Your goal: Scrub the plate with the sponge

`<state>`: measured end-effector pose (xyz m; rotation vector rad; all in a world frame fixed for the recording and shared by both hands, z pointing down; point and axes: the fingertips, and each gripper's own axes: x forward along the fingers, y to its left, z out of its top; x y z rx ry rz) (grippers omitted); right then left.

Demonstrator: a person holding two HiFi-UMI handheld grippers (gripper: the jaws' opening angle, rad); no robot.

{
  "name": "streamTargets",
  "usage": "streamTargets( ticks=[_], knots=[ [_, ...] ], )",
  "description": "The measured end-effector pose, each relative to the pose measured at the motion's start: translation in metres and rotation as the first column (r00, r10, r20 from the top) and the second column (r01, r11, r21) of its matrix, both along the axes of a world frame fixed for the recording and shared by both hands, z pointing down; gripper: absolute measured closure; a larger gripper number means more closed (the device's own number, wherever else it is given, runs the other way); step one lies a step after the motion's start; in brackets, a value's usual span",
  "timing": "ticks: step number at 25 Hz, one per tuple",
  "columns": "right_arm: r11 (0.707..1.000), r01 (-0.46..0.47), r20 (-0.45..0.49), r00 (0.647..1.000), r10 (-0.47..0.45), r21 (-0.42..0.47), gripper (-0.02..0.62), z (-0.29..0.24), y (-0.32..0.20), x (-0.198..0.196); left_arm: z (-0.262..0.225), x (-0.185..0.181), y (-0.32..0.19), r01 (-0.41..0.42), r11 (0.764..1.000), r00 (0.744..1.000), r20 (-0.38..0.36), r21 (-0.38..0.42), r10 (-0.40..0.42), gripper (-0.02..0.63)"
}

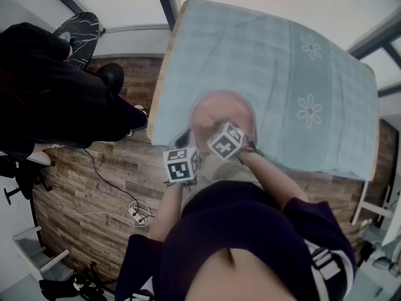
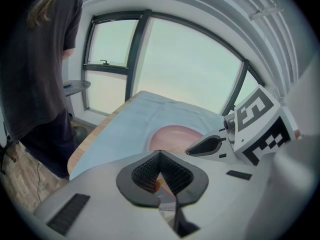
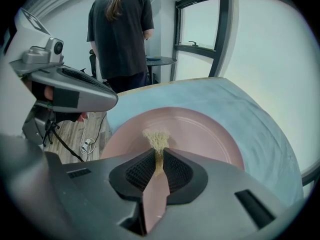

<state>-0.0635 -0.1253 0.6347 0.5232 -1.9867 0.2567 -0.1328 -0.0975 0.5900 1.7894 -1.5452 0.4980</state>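
A pink plate (image 1: 222, 111) lies on the light blue cloth (image 1: 282, 74) near the table's front edge. My right gripper (image 3: 159, 156) is shut on a thin beige sponge (image 3: 157, 138) whose frayed end sticks out just above the near part of the plate (image 3: 200, 134). Under its marker cube, the right gripper (image 1: 224, 138) sits over the plate's near rim. My left gripper (image 2: 160, 171) hangs a little short of the plate (image 2: 172, 135), near its left front, jaws closed to a thin slit with nothing clearly held. In the head view, the left gripper's cube (image 1: 182, 163) hides its jaws.
A person in dark clothes (image 1: 56, 86) stands left of the table, by a small round dark table (image 1: 80, 30). The wooden table edge (image 1: 163, 74) runs along the left. Cables and a power strip (image 1: 135, 213) lie on the wood floor.
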Motion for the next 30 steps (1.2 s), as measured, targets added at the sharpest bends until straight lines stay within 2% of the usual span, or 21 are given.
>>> streamTargets(
  ticks=[19, 24, 30],
  knots=[
    [0.998, 0.047, 0.06, 0.997, -0.044, -0.041, 0.541, -0.004, 0.053, -0.004, -0.007, 0.01, 0.04, 0.035, 0.999, 0.999, 0.007, 0.014, -0.035, 0.603],
    [0.999, 0.023, 0.096, 0.995, -0.019, -0.045, 0.541, -0.012, 0.052, -0.002, -0.009, 0.011, 0.041, 0.033, 0.999, 0.999, 0.008, 0.016, -0.033, 0.603],
    [0.999, -0.042, 0.101, 0.994, 0.04, 0.01, 0.541, -0.027, 0.023, 0.016, -0.006, 0.014, 0.035, 0.025, 1.0, 1.0, 0.006, 0.014, -0.025, 0.603]
  ],
)
